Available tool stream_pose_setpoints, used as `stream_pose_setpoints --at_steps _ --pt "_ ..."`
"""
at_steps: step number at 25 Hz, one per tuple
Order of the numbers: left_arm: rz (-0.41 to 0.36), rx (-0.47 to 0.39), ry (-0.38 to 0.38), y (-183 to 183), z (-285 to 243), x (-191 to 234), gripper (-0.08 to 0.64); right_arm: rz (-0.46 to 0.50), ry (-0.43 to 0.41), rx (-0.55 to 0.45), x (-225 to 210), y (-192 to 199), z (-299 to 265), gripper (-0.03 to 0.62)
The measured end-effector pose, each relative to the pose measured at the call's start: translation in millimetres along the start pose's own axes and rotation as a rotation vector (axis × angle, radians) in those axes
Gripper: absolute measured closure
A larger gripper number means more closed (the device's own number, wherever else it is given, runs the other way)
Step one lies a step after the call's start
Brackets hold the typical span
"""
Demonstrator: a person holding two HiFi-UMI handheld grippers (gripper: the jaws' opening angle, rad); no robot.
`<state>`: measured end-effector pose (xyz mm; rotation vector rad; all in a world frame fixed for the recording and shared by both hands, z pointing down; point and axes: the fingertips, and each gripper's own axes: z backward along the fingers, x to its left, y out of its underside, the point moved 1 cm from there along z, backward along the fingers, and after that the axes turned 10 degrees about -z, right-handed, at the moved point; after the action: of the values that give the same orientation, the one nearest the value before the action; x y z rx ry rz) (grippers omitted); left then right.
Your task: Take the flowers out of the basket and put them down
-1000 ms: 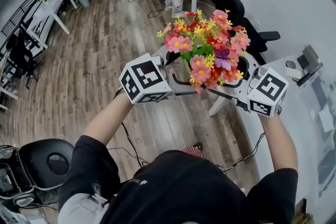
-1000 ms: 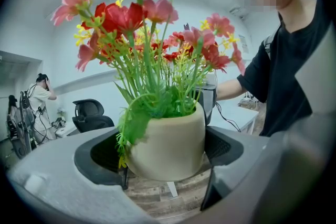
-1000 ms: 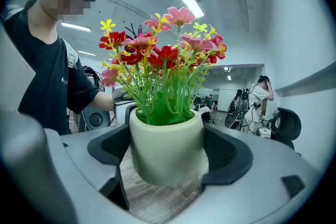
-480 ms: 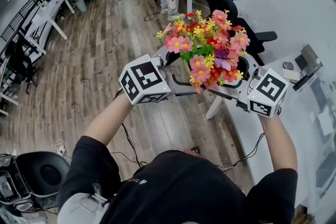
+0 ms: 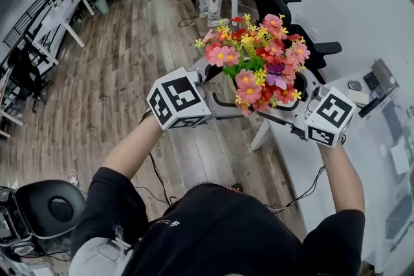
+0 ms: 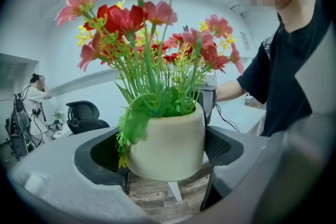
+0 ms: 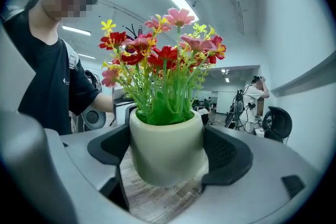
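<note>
Both claws are on it! The left gripper [image 6: 164, 150] and the right gripper [image 7: 169, 150] each have their dark pads pressed to opposite sides of the cream round ceramic pot [image 6: 173, 134], jaws closed to the pot's width from two directions. In the pot stands the bunch of red, pink and yellow artificial flowers on green stems [image 5: 255, 58], upright and full. The whole lot hangs in the air in front of the person, above the brown plank floor [image 5: 129, 61], just beside the white tabletop [image 5: 294, 152]. No basket shows in any view, so I judge the taking-out done. What's left is the putting down, and that tabletop looks the nearest landing spot. The pot touches no surface yet.
</note>
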<state>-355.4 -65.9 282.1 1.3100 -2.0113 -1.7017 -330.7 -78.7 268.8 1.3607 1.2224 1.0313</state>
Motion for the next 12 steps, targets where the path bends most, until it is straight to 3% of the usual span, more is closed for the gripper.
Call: stream_pose_setpoints --at_steps 12 --pt "0.016 -0.023 0.031 4.2 4.3 2.2 0.098 -0.016 0.029 0.004 0.8 0.2 -6.0 0.149"
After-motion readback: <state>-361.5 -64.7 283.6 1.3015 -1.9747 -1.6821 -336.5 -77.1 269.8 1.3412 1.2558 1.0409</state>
